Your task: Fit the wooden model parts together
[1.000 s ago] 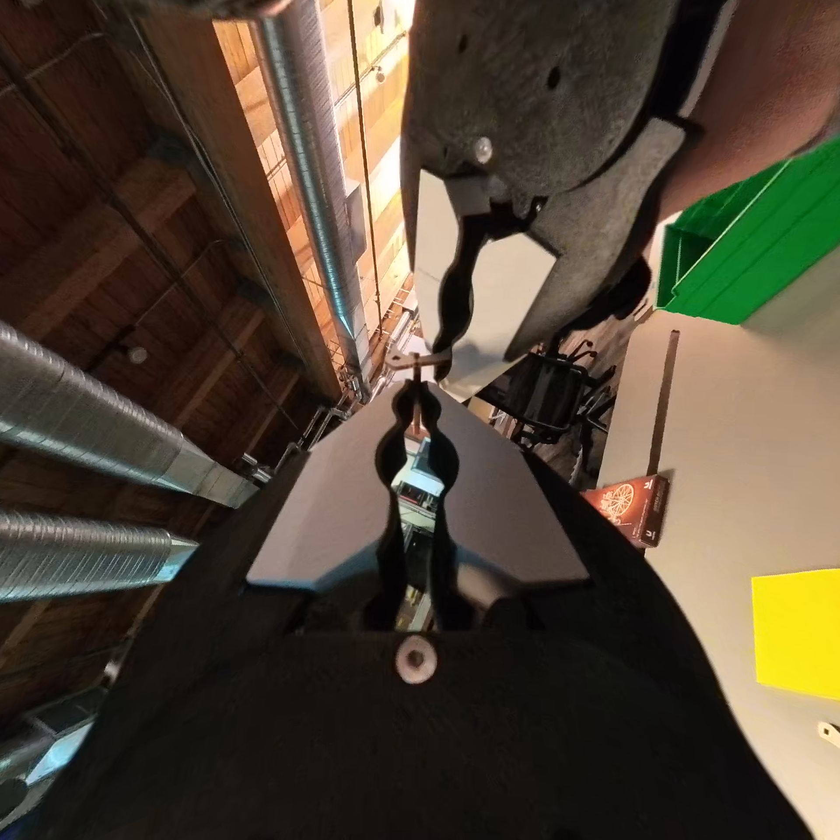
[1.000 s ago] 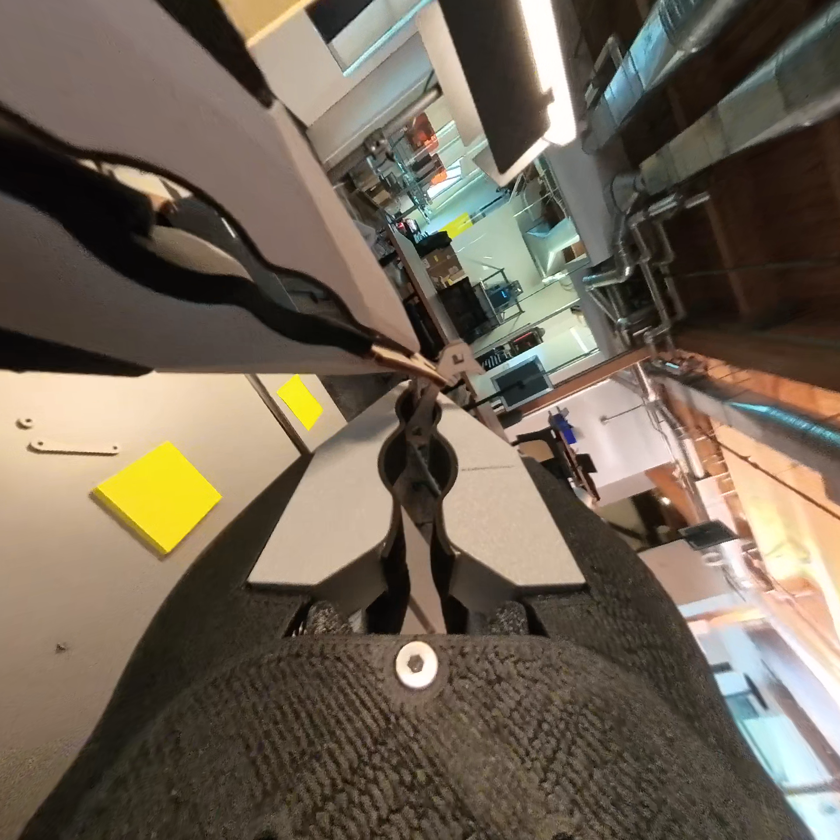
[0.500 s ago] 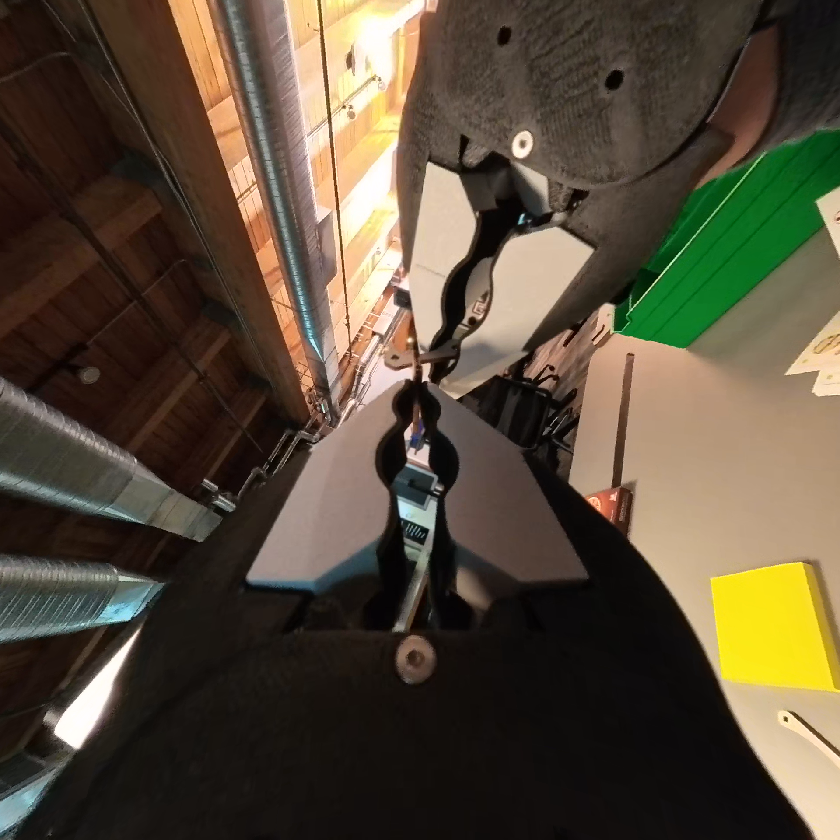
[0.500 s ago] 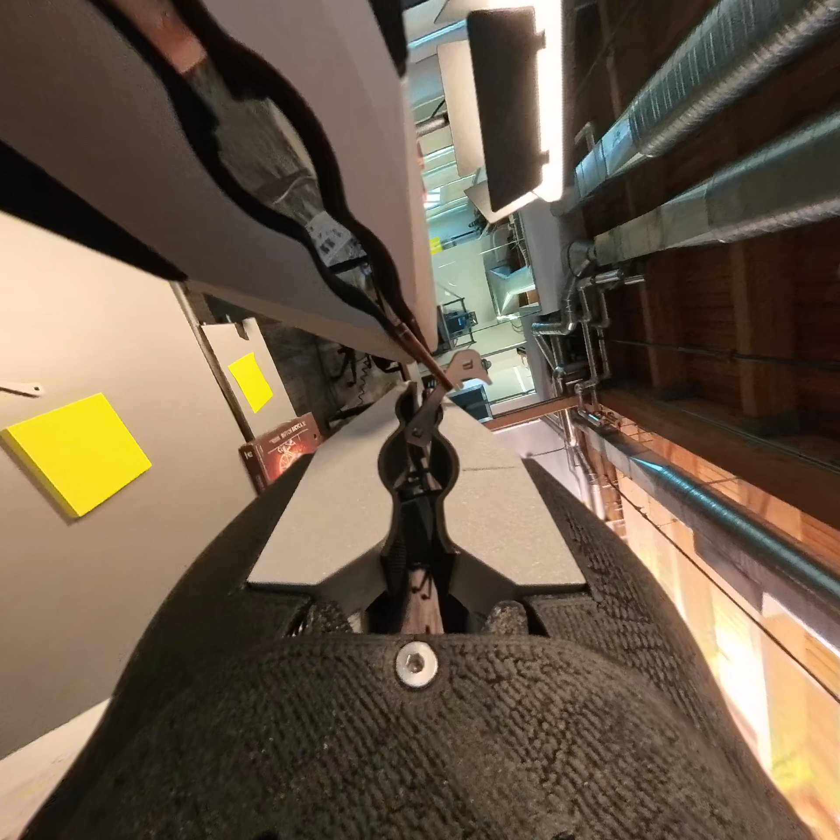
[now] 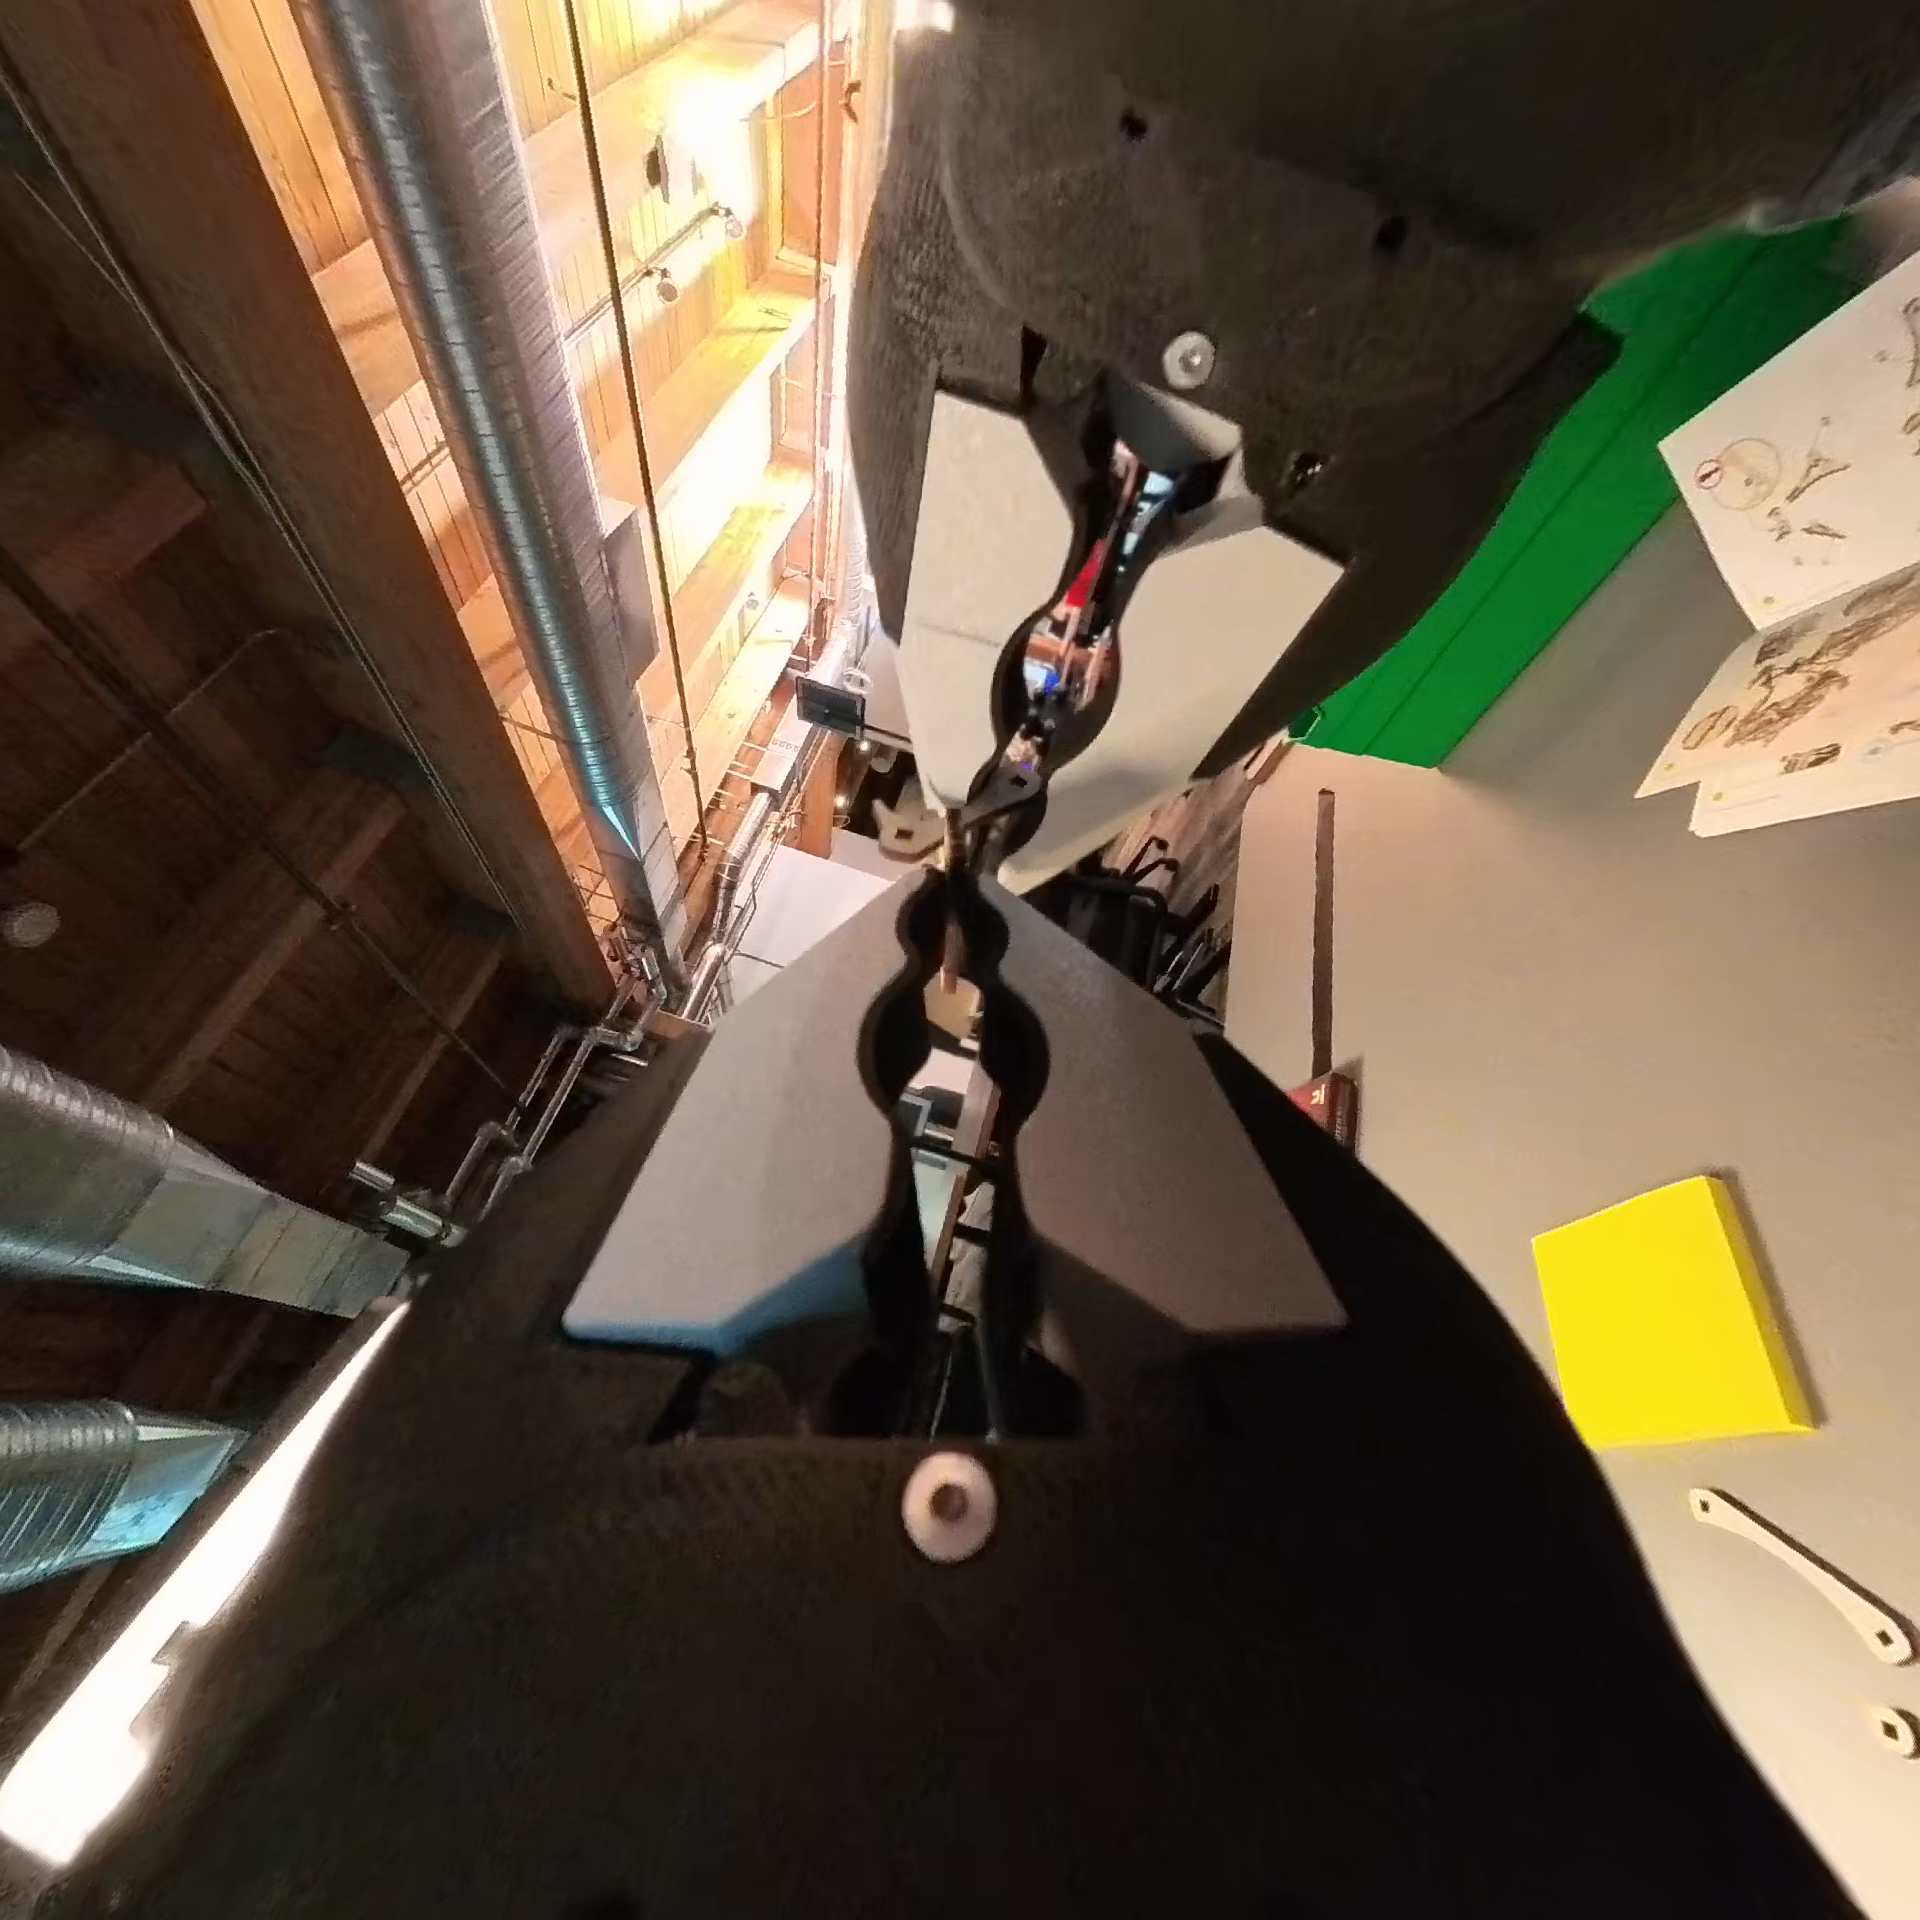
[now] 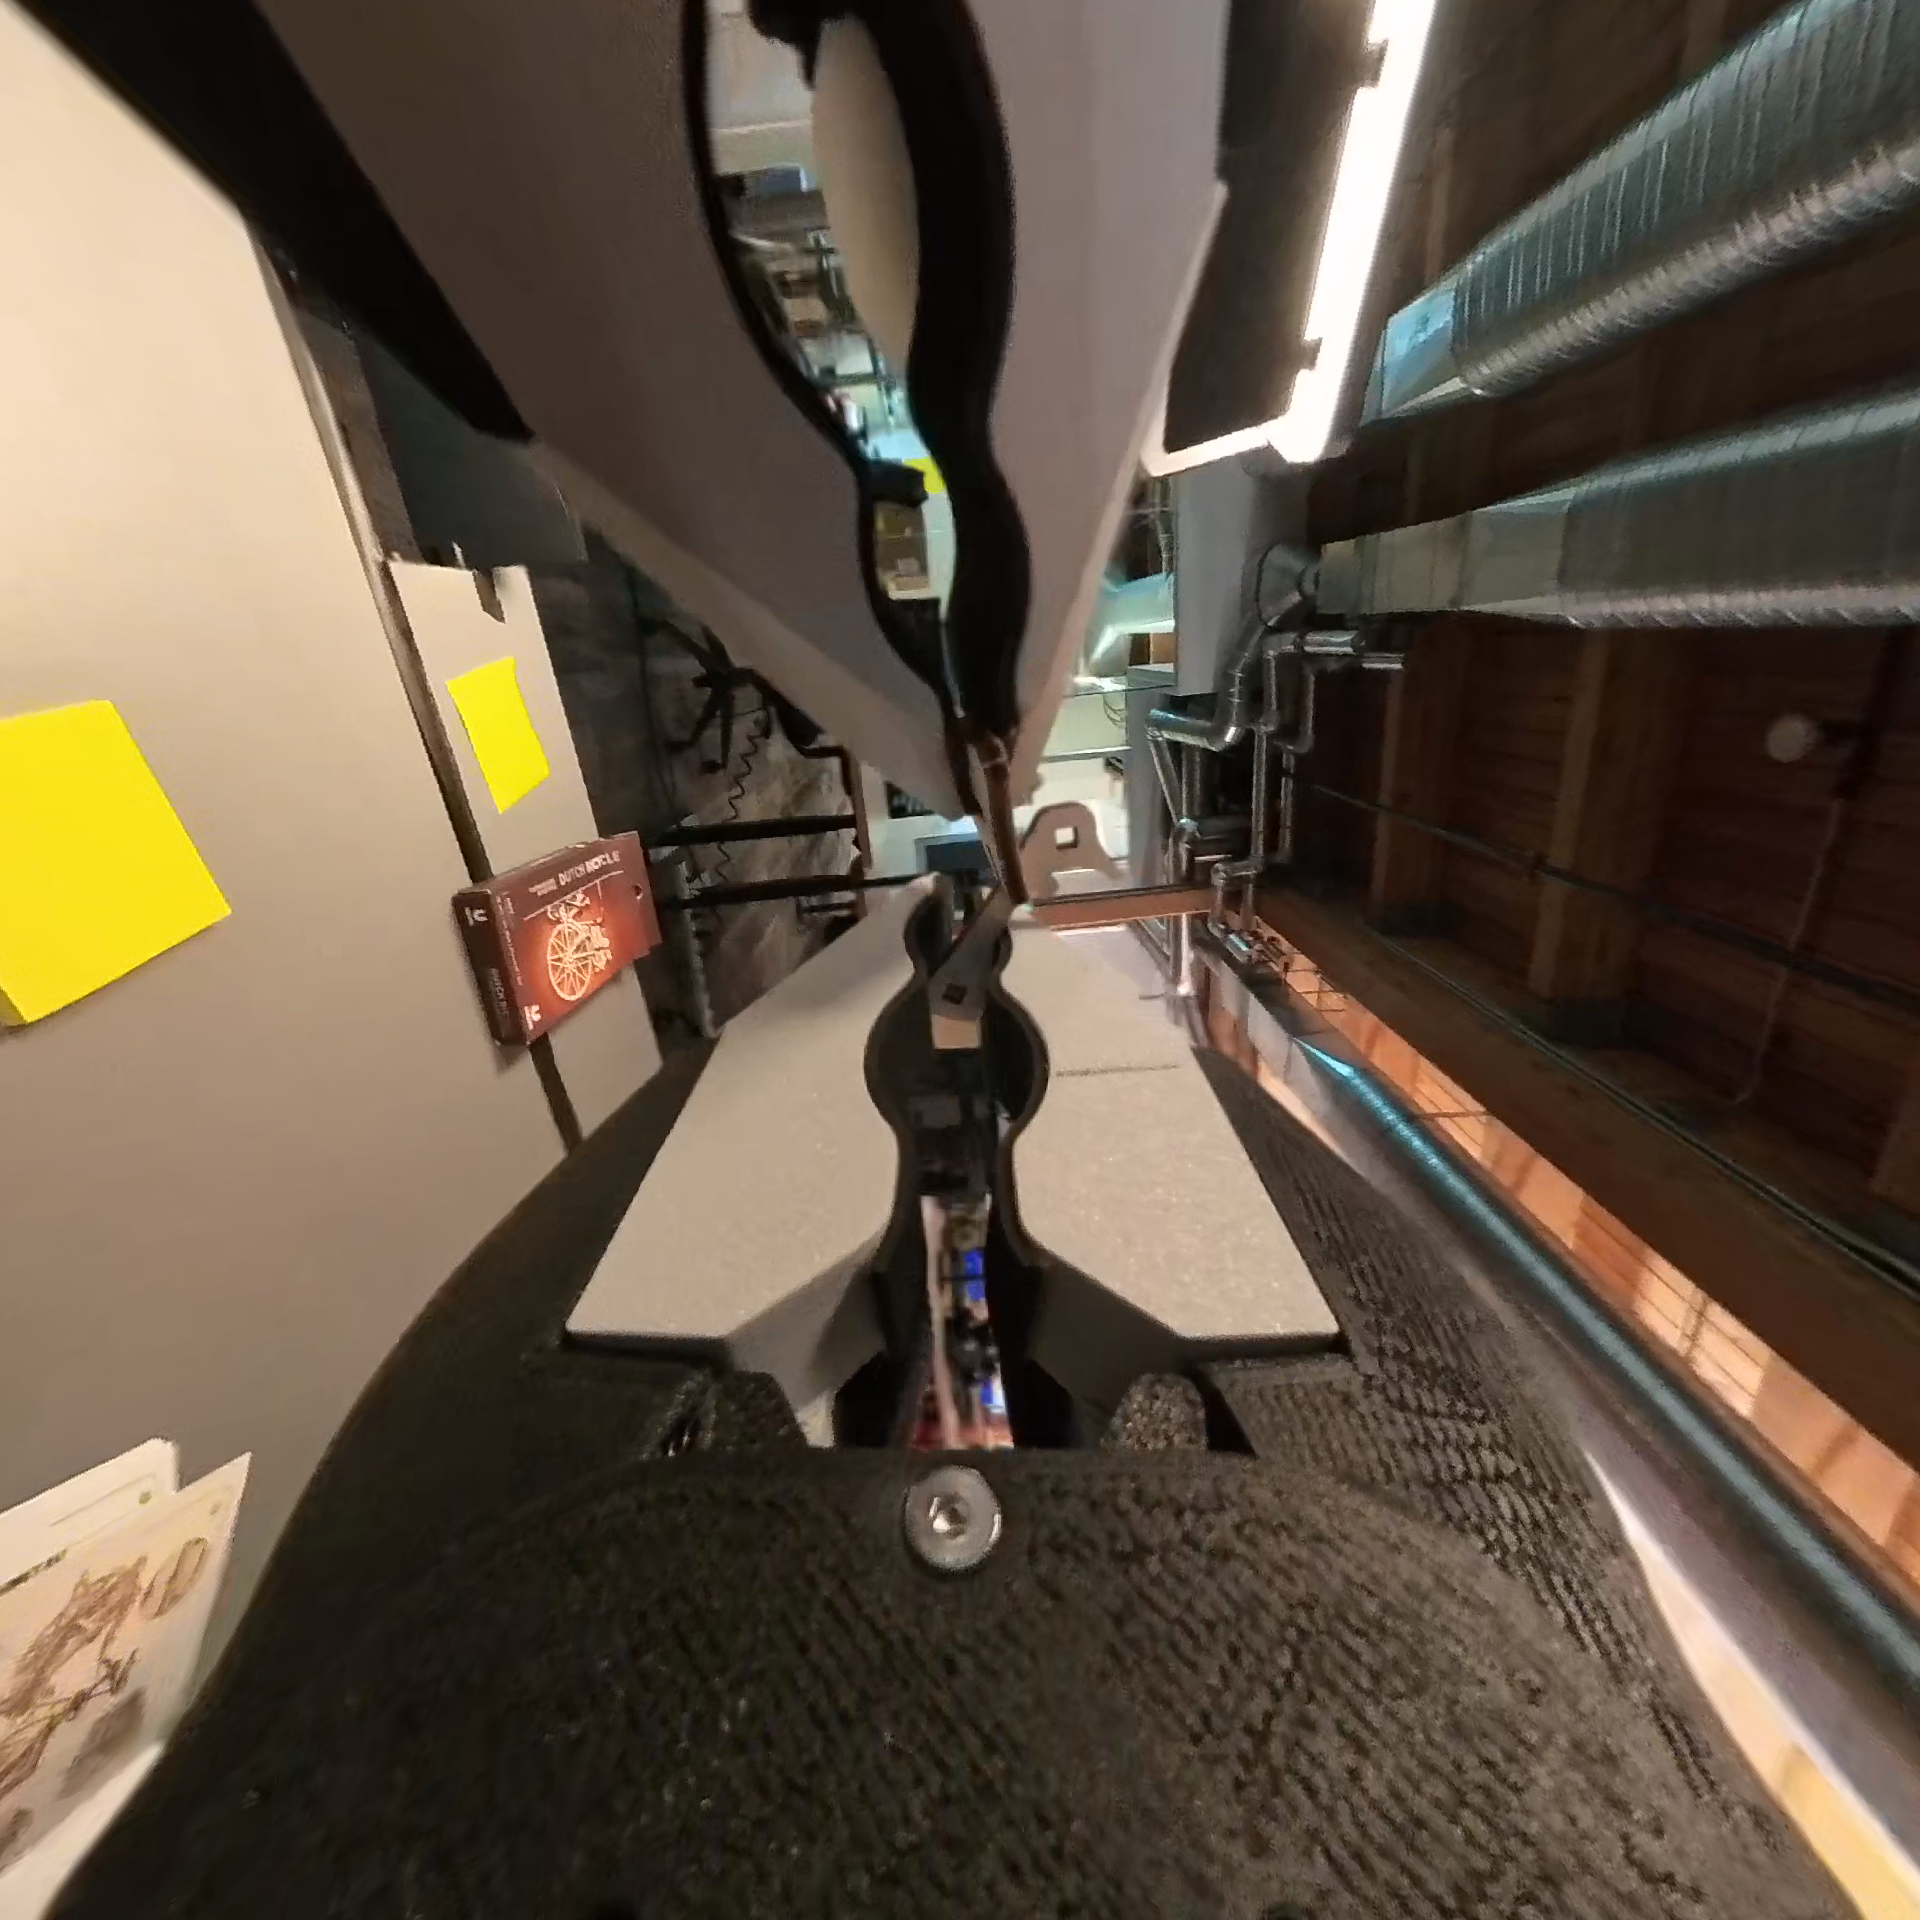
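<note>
A: Above the surface (image 5: 1558,1039), tip to tip, the 2 grippers are seen, tilted toward the ceiling pipes. What is gripped by the left gripper (image 5: 951,914)?

B: A thin wooden strip (image 5: 948,951) is clenched edge-on between its closed fingers, its end poking just past the tips. In the right wrist view the same strip (image 6: 987,800) is seen coming out of the left gripper (image 6: 977,748) from above.

A: And the right gripper (image 6: 961,925)?

B: It is closed on a flat wooden part (image 6: 961,987), whose holed outer end (image 6: 1060,842) juts beyond the tips. In the left wrist view the right gripper (image 5: 1003,805) is shown from the front, with that part (image 5: 914,826) sticking out sideways.

A: Are the 2 pieces joined?

B: They are touching at the tips, crossed; whether 1 is seated in the other cannot be told.

A: What is left on the surface?

B: A yellow pad (image 5: 1673,1314), a curved wooden link (image 5: 1808,1590) just beside it, a small piece (image 5: 1886,1730) near that, a brown box (image 6: 556,935), instruction sheets (image 5: 1808,582) and a green bin (image 5: 1507,582) are seen. A 2nd yellow pad (image 6: 497,732) lies farther off.
</note>
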### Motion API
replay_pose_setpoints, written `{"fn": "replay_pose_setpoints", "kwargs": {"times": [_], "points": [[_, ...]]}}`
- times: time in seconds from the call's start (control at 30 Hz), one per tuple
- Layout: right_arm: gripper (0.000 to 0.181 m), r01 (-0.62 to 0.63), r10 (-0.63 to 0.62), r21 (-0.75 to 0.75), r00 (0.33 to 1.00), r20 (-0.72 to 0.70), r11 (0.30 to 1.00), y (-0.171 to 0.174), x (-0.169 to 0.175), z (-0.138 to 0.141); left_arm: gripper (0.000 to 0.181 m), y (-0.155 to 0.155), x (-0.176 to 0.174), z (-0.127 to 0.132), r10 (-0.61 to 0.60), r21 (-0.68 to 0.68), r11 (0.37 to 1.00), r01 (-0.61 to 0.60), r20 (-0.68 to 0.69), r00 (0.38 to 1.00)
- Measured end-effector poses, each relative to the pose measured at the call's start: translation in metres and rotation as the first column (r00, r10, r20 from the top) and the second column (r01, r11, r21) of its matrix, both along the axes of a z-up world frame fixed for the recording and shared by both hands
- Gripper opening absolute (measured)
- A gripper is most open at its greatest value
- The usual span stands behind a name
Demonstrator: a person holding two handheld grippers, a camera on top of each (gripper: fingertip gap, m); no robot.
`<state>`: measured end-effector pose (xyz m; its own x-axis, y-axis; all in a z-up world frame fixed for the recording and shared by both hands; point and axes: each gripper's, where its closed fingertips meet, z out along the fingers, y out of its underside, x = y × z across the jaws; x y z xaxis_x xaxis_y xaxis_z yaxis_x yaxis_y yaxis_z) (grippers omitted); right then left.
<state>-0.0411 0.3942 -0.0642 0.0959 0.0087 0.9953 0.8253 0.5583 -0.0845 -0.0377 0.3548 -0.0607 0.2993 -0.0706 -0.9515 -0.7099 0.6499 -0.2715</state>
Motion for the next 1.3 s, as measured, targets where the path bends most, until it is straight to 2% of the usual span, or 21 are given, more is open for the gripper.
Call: {"fn": "replay_pose_setpoints", "kwargs": {"times": [0.13,0.23,0.33,0.5,0.67,0.97,1.17,1.3], "points": [[0.0,-0.042,0.028,-0.107,0.991,-0.128,0.993,0.0,0.0,0.006,0.0,0.001,0.003,0.01,0.019,0.029,0.999,-0.021,0.075,0.997],[0.0,-0.035,0.016,-0.118,0.987,-0.162,0.992,0.0,0.003,0.01,0.0,0.003,0.007,0.014,0.045,0.047,0.998,-0.05,0.107,0.993],[0.0,-0.014,0.001,-0.095,0.991,-0.136,0.995,0.003,0.006,0.009,0.0,0.005,0.009,0.012,0.059,0.032,0.998,-0.062,0.099,0.993],[0.0,-0.015,0.015,-0.01,1.0,-0.007,1.0,-0.003,-0.002,-0.001,0.0,-0.002,-0.001,-0.001,-0.008,-0.042,0.999,0.007,-0.007,1.0],[0.0,0.005,-0.005,0.013,0.999,0.044,1.0,-0.001,-0.009,-0.008,0.0,0.0,-0.008,-0.009,0.011,-0.06,0.998,-0.015,-0.068,0.998],[0.0,-0.034,0.033,-0.01,0.991,-0.13,0.999,-0.009,-0.001,0.017,0.002,-0.004,-0.001,0.019,0.002,0.048,0.999,-0.008,0.123,0.992],[0.0,-0.047,0.044,-0.013,0.984,-0.171,0.999,-0.01,0.004,0.023,0.003,-0.003,0.002,0.026,0.029,0.087,0.995,-0.046,0.188,0.982],[0.0,-0.045,0.033,-0.048,0.973,-0.229,0.998,-0.009,0.003,0.027,0.001,-0.003,0.004,0.026,0.051,0.126,0.989,-0.073,0.172,0.984]]}}
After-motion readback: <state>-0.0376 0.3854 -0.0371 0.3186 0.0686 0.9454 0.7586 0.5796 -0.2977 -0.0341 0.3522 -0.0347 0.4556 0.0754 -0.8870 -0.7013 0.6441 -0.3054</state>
